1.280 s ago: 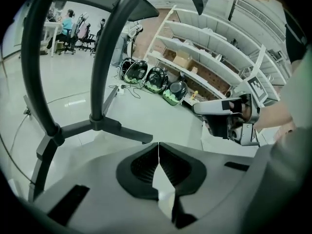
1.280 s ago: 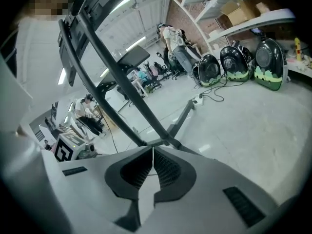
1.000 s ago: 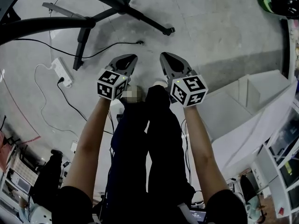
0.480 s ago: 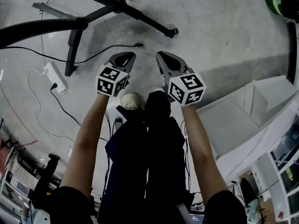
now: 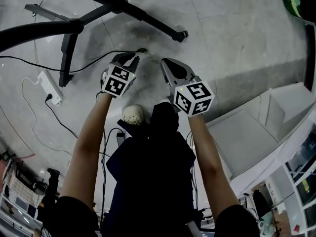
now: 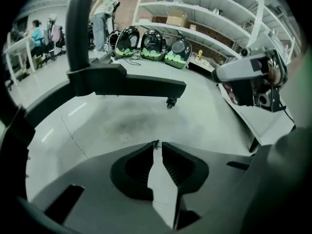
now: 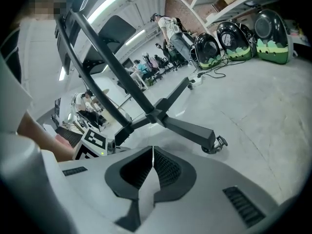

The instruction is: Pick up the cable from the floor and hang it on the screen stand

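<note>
A thin black cable [image 5: 89, 62] lies on the grey floor, and its end [image 5: 142, 49] rests just past my left gripper's tips. My left gripper [image 5: 132, 57] reaches down toward that end. Its jaws are opening, with a narrow gap [image 6: 158, 144] through which only floor shows, and a small dark speck sits at the tip. My right gripper [image 5: 164, 61] hovers beside it, shut and empty [image 7: 153, 150]. The black screen stand [image 5: 148, 19] spreads its legs over the floor ahead, with a caster [image 5: 182, 34] at one leg's end.
A white power strip [image 5: 47, 85] with its cords lies at the left. White boxes [image 5: 276, 112] stand at the right. The person's legs and shoes [image 5: 133, 115] are below the grippers. Shelves with rounded black cases [image 6: 146, 43] and people stand far off.
Both grippers have moved forward and down toward the stand's legs. The left gripper's tips now sit close to the cable's end.
</note>
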